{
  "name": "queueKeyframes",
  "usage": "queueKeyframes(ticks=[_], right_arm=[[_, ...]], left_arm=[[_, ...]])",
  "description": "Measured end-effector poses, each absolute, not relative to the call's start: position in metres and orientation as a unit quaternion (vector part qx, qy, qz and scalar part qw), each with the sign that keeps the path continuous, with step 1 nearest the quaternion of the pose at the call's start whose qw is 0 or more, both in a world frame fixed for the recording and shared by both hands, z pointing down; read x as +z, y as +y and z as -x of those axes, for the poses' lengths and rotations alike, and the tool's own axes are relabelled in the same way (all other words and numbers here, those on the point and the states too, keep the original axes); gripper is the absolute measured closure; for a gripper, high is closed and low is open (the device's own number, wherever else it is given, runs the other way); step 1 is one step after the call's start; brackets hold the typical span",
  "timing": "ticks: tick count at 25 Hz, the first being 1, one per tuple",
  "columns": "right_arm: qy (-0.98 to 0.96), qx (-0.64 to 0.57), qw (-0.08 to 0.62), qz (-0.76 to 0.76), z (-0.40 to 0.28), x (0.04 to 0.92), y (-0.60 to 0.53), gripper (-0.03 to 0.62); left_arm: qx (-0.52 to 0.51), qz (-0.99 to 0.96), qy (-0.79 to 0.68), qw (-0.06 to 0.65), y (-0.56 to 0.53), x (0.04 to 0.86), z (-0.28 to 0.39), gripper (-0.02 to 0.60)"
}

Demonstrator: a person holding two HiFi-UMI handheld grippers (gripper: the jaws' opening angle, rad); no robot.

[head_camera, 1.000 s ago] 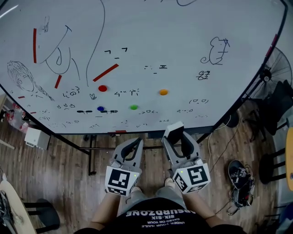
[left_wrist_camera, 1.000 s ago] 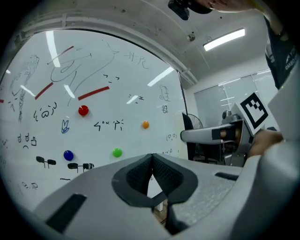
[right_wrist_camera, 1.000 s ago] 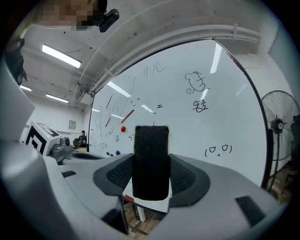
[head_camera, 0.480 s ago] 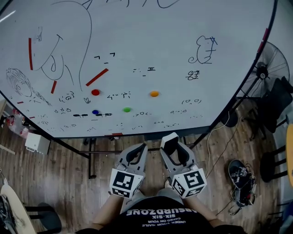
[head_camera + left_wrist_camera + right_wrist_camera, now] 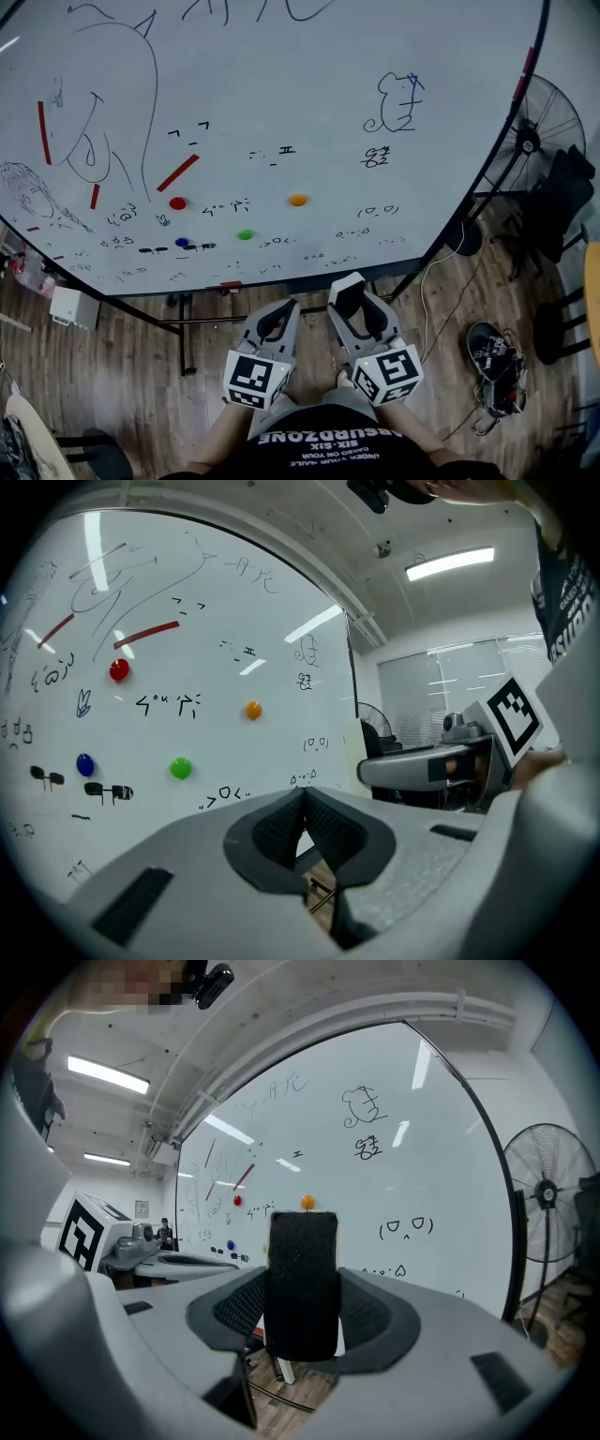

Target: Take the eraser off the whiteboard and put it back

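The eraser (image 5: 302, 1283) stands upright between the jaws of my right gripper (image 5: 302, 1321), its black felt side toward that gripper's camera; in the head view the eraser (image 5: 348, 285) shows its white back at the tip of the right gripper (image 5: 361, 307). The pads press on both its sides. My left gripper (image 5: 277, 319) is beside it on the left, jaws (image 5: 302, 829) closed together with nothing between them. Both are held low, a little back from the bottom edge of the whiteboard (image 5: 309, 94), which carries scribbles, red strips and coloured magnets.
On the board sit a red magnet (image 5: 177, 202), a blue magnet (image 5: 182, 242), a green magnet (image 5: 245, 234) and an orange magnet (image 5: 297, 200). A standing fan (image 5: 535, 136) and a dark chair are at the right. Shoes (image 5: 495, 375) lie on the wooden floor; a white box (image 5: 73, 307) at the left.
Both grippers have drawn back toward my body and sunk a little, the eraser still held in the right one. The head view has shifted, so the board sits more to the left.
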State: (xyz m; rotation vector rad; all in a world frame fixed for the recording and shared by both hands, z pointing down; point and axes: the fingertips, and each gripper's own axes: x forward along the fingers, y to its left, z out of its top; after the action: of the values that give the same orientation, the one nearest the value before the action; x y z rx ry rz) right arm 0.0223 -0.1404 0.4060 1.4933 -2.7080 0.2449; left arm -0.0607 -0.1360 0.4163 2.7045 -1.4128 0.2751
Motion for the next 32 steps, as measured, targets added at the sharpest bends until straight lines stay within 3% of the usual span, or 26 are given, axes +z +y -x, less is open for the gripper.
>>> queueKeyframes(ticks=[32], right_arm=[[-0.812, 0.069, 0.005, -0.579, -0.167, 0.403, -0.211, 0.368]], left_arm=[[0.092, -0.894, -0.436, 0.043, -0.193, 0.424, -0.020, 0.574]])
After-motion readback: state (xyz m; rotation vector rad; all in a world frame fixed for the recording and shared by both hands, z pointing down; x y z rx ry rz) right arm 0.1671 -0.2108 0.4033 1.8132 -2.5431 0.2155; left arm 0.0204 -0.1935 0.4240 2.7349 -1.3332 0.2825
